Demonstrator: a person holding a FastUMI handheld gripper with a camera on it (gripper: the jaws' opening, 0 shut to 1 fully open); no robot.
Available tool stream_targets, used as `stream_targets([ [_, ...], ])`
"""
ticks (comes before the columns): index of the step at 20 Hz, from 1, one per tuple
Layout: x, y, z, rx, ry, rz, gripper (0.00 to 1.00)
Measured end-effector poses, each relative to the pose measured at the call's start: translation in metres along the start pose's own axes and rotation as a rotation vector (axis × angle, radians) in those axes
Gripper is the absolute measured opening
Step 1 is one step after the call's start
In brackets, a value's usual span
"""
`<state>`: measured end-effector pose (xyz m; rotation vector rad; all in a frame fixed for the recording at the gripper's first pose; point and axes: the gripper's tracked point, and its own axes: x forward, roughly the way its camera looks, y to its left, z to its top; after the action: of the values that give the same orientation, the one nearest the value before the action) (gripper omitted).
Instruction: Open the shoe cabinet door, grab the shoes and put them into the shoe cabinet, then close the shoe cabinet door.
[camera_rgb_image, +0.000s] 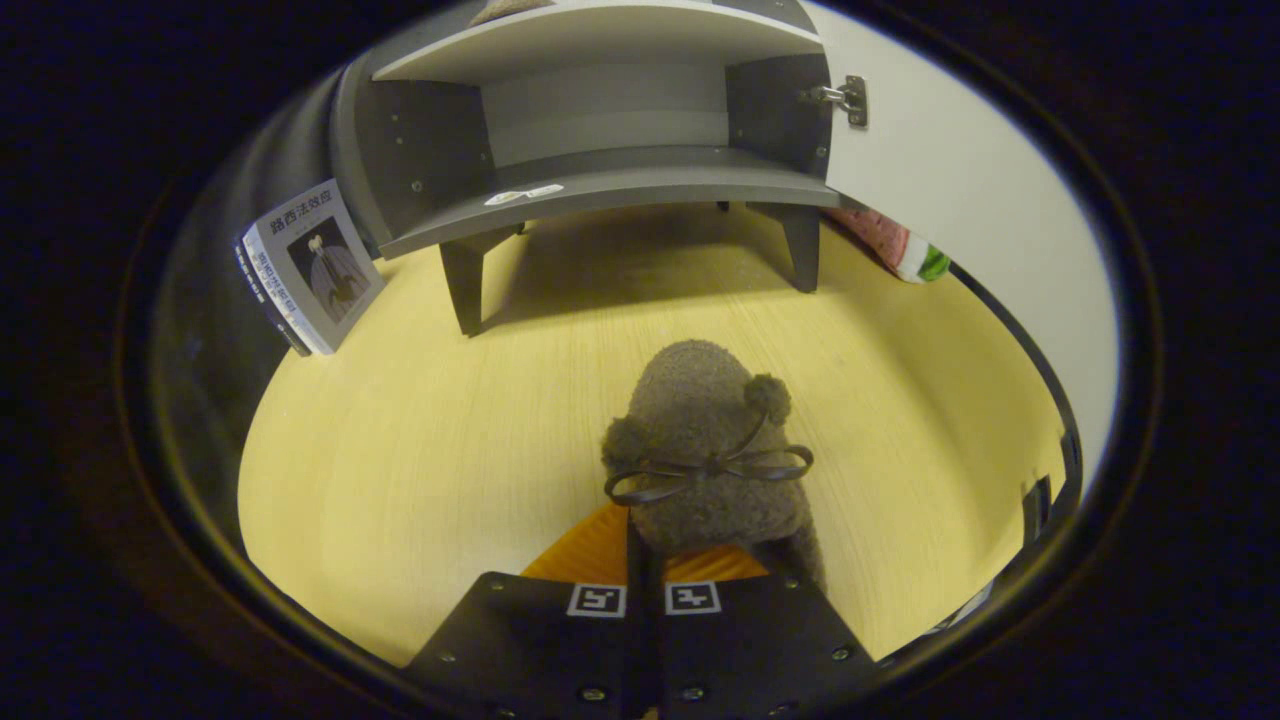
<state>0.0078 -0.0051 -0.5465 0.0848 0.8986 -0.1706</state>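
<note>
The gripper has its two fingers drawn close together and clenched on the near edge of a fuzzy grey-brown slipper, which has pom-poms and a thin dark bow across its top and stretches out just ahead of the fingers over the pale wooden floor. Beyond it stands the grey shoe cabinet on short legs, its white door swung open to the right and its lower shelf bare apart from small stickers. A book leans beside the cabinet's left side, and a pink-and-green object lies behind the open door.
</note>
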Motion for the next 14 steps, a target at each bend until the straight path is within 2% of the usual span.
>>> stream_targets([
  [9,-0.039,-0.005,0.028,0.018,-0.056,0.051,0.0],
  [14,-0.095,-0.007,0.086,-0.014,-0.148,0.131,0.0],
])
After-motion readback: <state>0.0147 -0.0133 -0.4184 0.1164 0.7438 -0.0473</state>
